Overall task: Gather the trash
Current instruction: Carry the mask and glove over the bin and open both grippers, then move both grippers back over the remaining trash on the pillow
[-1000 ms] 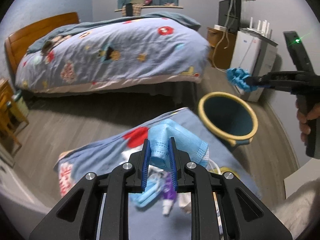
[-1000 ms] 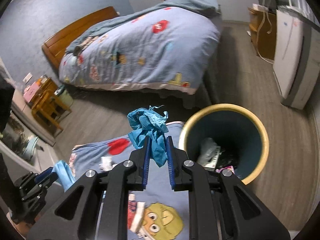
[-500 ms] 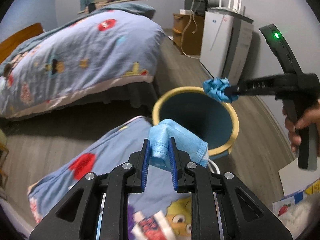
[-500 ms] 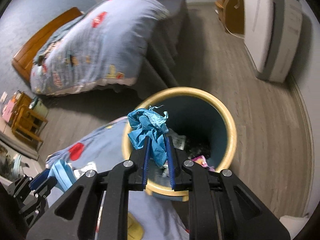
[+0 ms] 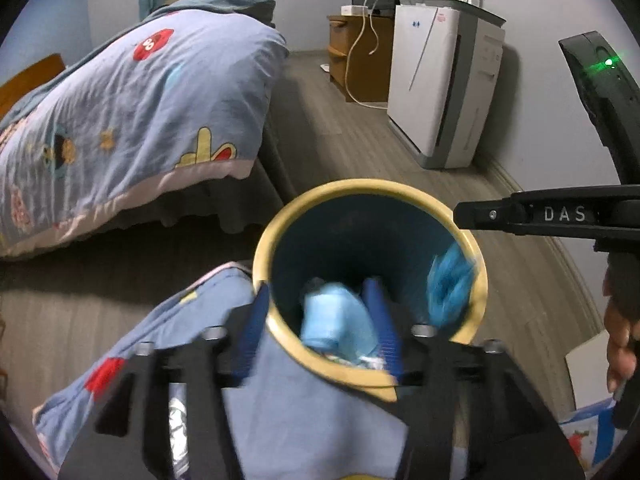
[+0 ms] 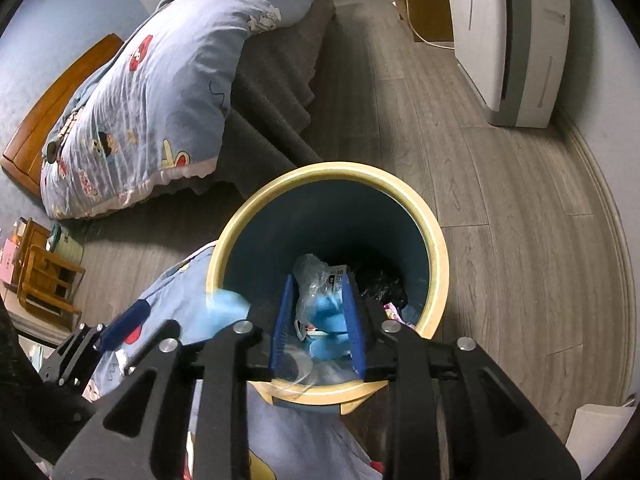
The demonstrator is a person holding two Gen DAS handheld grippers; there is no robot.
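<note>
A round bin with a yellow rim and a dark blue inside stands on the floor beside a blue cartoon-print cloth. My left gripper is open over the bin's near rim; the light blue face mask is loose between its fingers, blurred, falling into the bin. My right gripper is open above the bin mouth; the crumpled blue paper is blurred and dropping between its fingers. In the left wrist view that paper shows just inside the bin's right wall.
Plastic wrappers and other trash lie in the bin's bottom. A bed with a blue quilt stands to the left. A white air purifier and a wooden cabinet stand by the far wall. Foil litter lies on the cloth.
Both grippers moved over the bin and opened. The face mask and the blue paper have left the fingers and are falling into the bin.
</note>
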